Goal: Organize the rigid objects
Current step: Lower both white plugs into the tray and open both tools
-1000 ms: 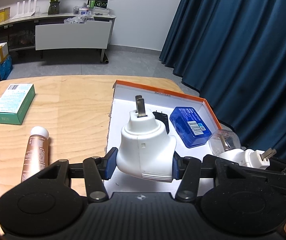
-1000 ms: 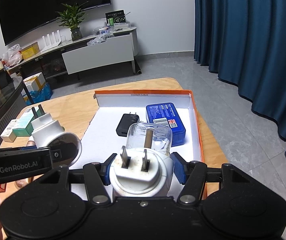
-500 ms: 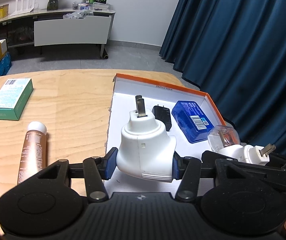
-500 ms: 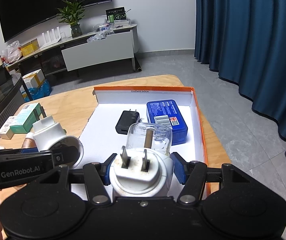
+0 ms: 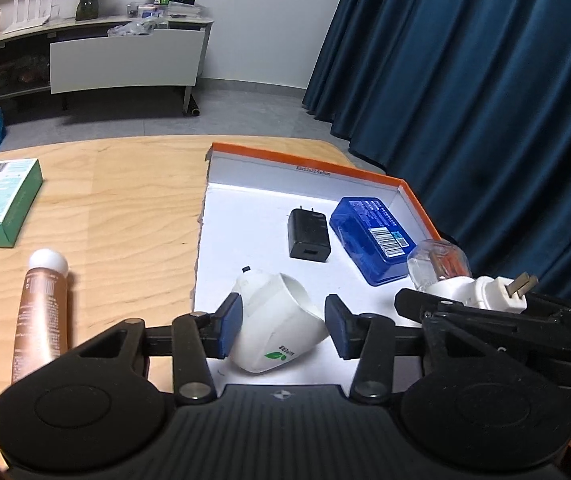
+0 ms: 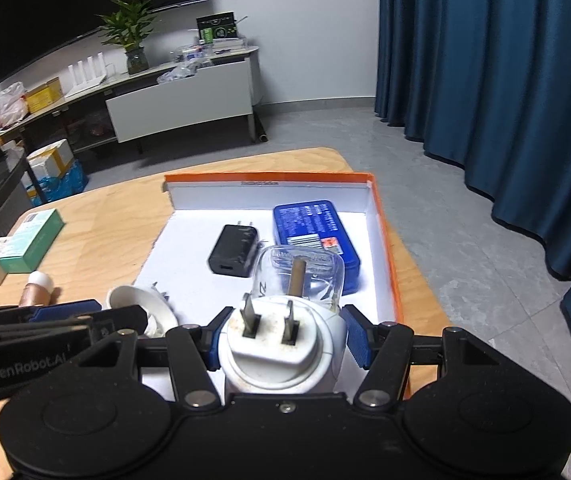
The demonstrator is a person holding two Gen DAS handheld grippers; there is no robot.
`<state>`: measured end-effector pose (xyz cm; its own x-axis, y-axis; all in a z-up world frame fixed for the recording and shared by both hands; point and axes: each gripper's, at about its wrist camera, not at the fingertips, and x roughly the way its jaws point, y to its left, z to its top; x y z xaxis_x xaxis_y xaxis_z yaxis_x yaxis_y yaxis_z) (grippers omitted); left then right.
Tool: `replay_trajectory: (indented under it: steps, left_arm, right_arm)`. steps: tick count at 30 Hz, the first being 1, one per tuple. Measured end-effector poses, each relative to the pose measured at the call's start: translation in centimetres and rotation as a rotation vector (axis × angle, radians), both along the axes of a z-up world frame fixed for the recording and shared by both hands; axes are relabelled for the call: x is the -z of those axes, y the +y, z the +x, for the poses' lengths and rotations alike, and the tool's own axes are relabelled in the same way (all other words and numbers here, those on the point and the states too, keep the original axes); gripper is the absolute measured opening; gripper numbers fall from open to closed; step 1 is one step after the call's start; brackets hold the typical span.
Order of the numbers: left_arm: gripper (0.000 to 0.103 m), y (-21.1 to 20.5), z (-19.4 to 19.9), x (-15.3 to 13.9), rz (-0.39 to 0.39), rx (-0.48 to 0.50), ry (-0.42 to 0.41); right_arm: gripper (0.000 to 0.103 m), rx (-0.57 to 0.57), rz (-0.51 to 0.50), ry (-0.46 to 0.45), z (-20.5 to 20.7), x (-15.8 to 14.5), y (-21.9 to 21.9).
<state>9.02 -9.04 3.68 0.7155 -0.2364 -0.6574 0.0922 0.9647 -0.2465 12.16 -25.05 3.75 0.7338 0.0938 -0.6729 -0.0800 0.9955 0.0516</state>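
Observation:
My left gripper (image 5: pixel 281 328) is low over the near part of the orange-rimmed white box (image 5: pixel 305 164). Its jaws are closing on a white plug-in device (image 5: pixel 277 320), which lies tipped on its side between the blue pads, touching the box floor. In the right wrist view that device (image 6: pixel 137 308) shows its hollow end. My right gripper (image 6: pixel 283 340) holds a second white plug-in unit (image 6: pixel 277 344) with a clear bottle (image 6: pixel 301 276), prongs toward the camera. Its jaws are easing open slightly, but the pads still hold the unit above the box's near right part.
In the box lie a black charger (image 5: pixel 309 234) and a blue case (image 5: pixel 373 240). On the wooden table (image 5: pixel 125 208) to the left are a brown bottle with a white cap (image 5: pixel 41 312) and a green carton (image 5: pixel 1 204). Blue curtains hang at right.
The white device in my left gripper has tipped from prongs-up to lying on its side, and the left jaws have narrowed. The right gripper and its unit look the same.

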Motion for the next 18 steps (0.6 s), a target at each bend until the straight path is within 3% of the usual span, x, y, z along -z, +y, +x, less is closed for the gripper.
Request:
replay_trajectory:
  steps: [3,8,18]
  left_arm:
    - [0.047,0.1,0.0,0.2,-0.024,0.013,0.002]
    - [0.047,-0.1,-0.3,-0.1,-0.056,0.036,-0.012]
    - [0.058,0.7,-2.0,-2.5,-0.035,0.014,-0.073]
  right_arm:
    - [0.079,0.009,0.006,-0.017,0.0,0.0,-0.3]
    - [0.083,0.028,0.023,-0.086,-0.5,-1.2,-0.6]
    - [0.084,0.007,0.036,-0.132,-1.6,-3.4,0.0]
